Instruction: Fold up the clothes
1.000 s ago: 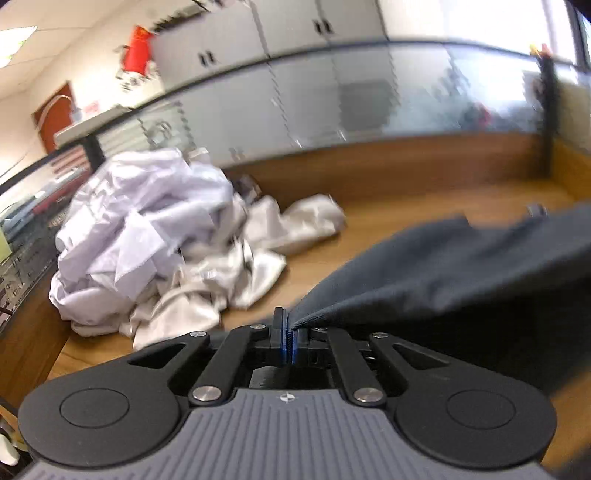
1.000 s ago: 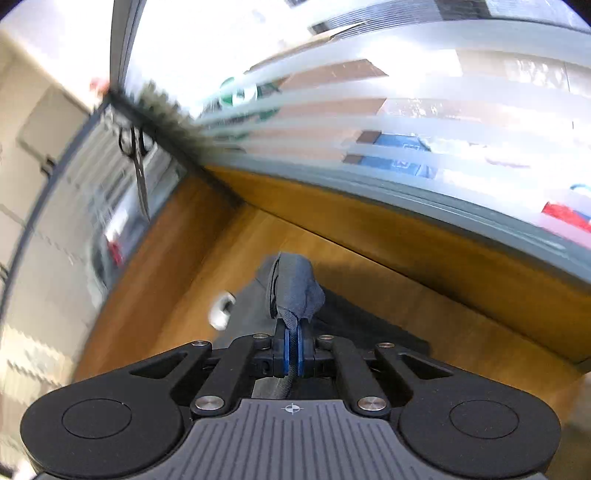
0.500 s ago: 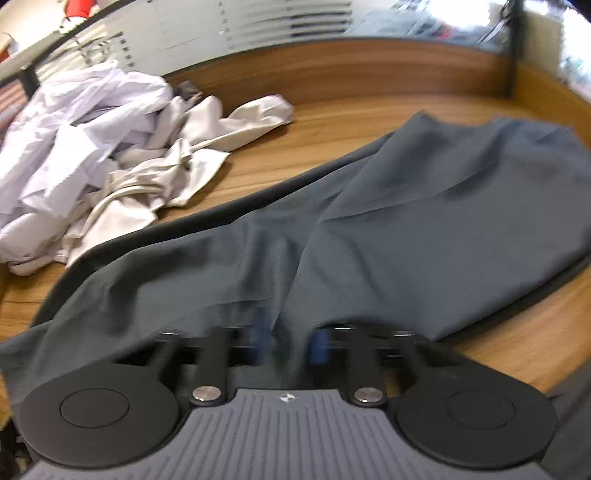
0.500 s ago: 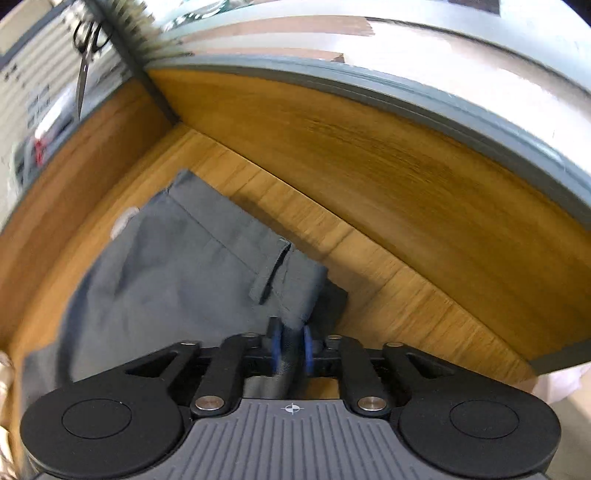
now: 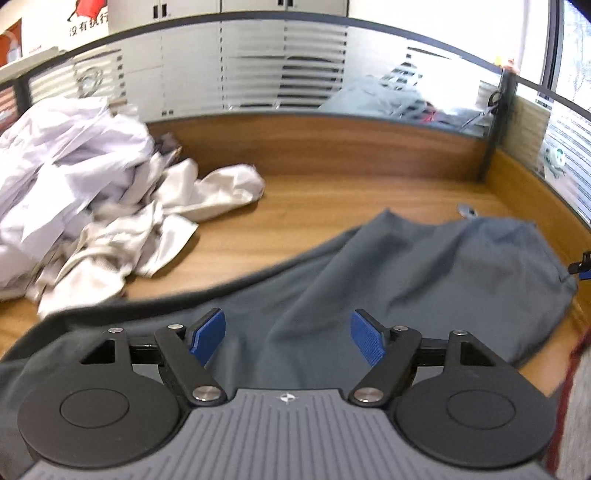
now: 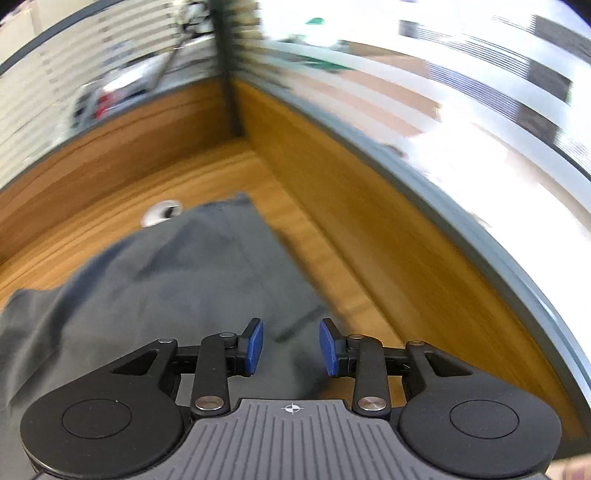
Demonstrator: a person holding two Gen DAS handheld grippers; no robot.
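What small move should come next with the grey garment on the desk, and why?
Probably smooth it flat. The grey garment lies spread but wrinkled on the desk, and both the left gripper and right gripper are opening, pressing nothing.

We see a wooden table (image 5: 332,206) walled by frosted glass partitions (image 5: 258,66), with white cabinets (image 5: 184,7) behind.

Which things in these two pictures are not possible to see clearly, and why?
- Grey garment, left wrist view: its near edge is hidden behind the left gripper, so its type is unclear.
- White clothes pile, left wrist view: blurred and cut off by the left edge; pieces cannot be counted.
- Small white object, right wrist view: blurred, partly behind the garment.
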